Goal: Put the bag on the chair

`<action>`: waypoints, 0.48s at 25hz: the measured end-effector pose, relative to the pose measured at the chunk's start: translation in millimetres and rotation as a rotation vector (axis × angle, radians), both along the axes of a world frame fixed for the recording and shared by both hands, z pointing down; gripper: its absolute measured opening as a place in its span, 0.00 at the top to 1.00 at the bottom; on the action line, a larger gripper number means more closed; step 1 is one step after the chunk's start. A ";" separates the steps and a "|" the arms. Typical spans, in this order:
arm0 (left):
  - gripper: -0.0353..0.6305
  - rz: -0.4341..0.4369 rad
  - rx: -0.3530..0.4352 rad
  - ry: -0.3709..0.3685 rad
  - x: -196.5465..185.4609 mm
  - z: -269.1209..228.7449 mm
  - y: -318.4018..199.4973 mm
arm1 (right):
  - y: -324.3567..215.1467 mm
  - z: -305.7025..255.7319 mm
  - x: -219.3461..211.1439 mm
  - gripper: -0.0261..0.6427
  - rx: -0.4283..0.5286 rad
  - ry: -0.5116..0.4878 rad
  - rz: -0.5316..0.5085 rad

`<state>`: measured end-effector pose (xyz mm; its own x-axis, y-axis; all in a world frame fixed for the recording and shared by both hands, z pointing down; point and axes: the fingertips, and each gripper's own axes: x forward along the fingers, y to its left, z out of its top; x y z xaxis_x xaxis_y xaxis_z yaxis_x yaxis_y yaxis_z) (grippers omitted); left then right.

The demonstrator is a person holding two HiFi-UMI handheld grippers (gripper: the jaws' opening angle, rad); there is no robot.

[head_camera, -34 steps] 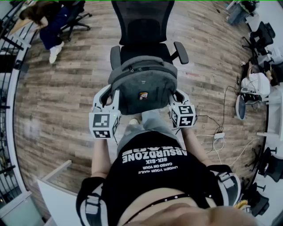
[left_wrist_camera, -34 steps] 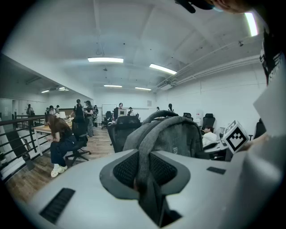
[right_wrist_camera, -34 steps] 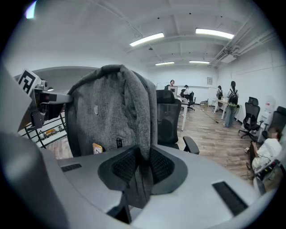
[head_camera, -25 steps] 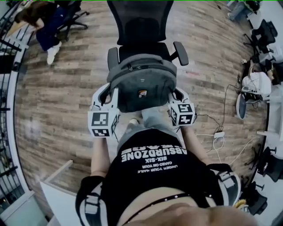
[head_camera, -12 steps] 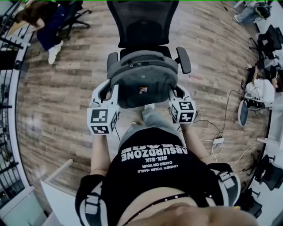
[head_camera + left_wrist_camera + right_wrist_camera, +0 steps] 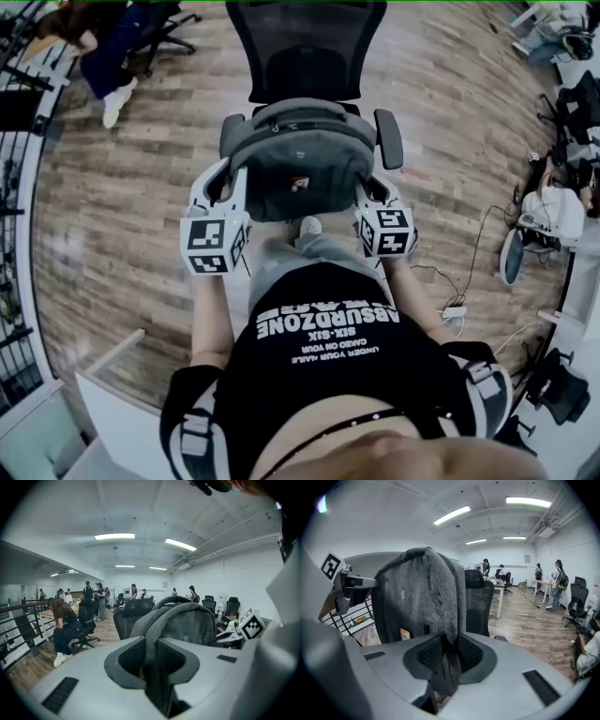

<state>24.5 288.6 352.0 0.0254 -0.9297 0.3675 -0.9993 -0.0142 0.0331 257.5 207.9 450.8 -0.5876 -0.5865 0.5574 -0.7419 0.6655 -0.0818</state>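
A grey backpack (image 6: pixel 300 159) hangs between my two grippers, over the seat of a black office chair (image 6: pixel 305 47) with a mesh back. My left gripper (image 6: pixel 223 187) is shut on the bag's left shoulder strap (image 6: pixel 152 639), which runs down between its jaws. My right gripper (image 6: pixel 367 192) is shut on the right strap (image 6: pixel 446 634) in the same way. The bag (image 6: pixel 185 623) fills the middle of the left gripper view, and the bag (image 6: pixel 417 597) stands upright in the right gripper view with the chair back (image 6: pixel 480 604) behind it. The chair's seat is hidden under the bag.
The chair's armrests (image 6: pixel 387 136) flank the bag. A wooden floor (image 6: pixel 122 206) lies all round. A person (image 6: pixel 103 37) sits at the far left by a railing (image 6: pixel 19 187). Cables and a power strip (image 6: pixel 453 311) lie at the right, with more chairs (image 6: pixel 553 389).
The bag and both grippers have moved forward, from in front of the chair to over its seat and between the armrests. Both grips on the straps are unchanged.
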 end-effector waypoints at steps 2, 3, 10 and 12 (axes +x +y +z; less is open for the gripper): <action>0.83 -0.016 0.002 0.005 1.3 -0.6 -8.7 | -10.2 -1.8 1.5 0.85 0.004 0.005 -0.021; 0.83 -0.020 0.003 0.008 2.5 -1.2 -12.9 | -15.3 -2.6 2.8 0.85 0.006 0.007 -0.029; 0.83 -0.040 0.003 0.018 -4.8 2.1 -35.7 | -44.1 -0.6 -6.0 0.85 0.003 0.013 -0.042; 0.83 -0.043 0.000 0.024 -13.2 4.7 -41.1 | -49.3 1.1 -14.2 0.85 0.002 0.018 -0.045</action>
<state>11.2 247.5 356.7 -0.0062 -0.9301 0.3674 -0.9979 0.0292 0.0571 243.3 158.6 451.9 -0.6031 -0.5614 0.5667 -0.7128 0.6981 -0.0671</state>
